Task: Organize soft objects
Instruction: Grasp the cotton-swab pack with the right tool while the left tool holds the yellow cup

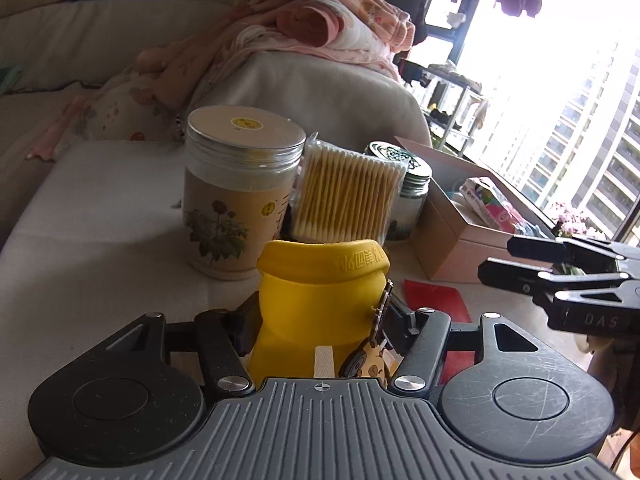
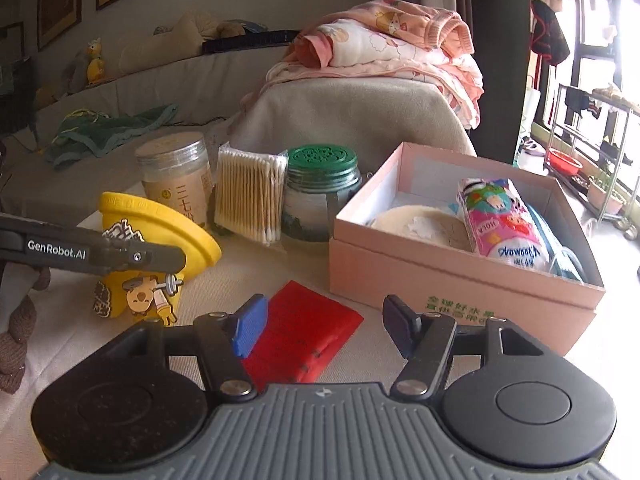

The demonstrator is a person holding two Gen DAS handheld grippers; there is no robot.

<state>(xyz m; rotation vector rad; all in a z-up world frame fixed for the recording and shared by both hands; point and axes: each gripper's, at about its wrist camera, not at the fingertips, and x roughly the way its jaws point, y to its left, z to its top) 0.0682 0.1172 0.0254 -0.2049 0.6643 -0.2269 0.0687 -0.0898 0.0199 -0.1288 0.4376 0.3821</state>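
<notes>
Gripping the yellow pouch (image 1: 320,300) between its fingers, the left gripper (image 1: 320,312) holds this soft item above the table (image 1: 100,240). The pads press on both flanks of the pouch, whose rim is squashed out of round in the right wrist view; the hold is low on the body, probably so the floppy mouth stays upright. Charms (image 2: 150,294) hang from its side.

The right gripper (image 2: 320,320) stands open with nothing between its jaws. It hovers over the red wallet (image 2: 304,336), which lies flat on the table just in front of the box (image 2: 440,280). This position suggests the wallet is its next pick.

The box sits at the right with its top open, which makes it the likely collection point. It already contains a tissue pack (image 2: 504,224) and a pale round pad (image 2: 412,220).

Behind the pouch stand a jar (image 1: 236,192), a pack of cotton swabs (image 1: 348,196) leaning against it, and a green-lidded jar (image 2: 320,196). These rigid items appear to be left in place. Folded pink cloth (image 2: 392,48) rests on the sofa arm behind.

The pouch is still well apart from the box.
</notes>
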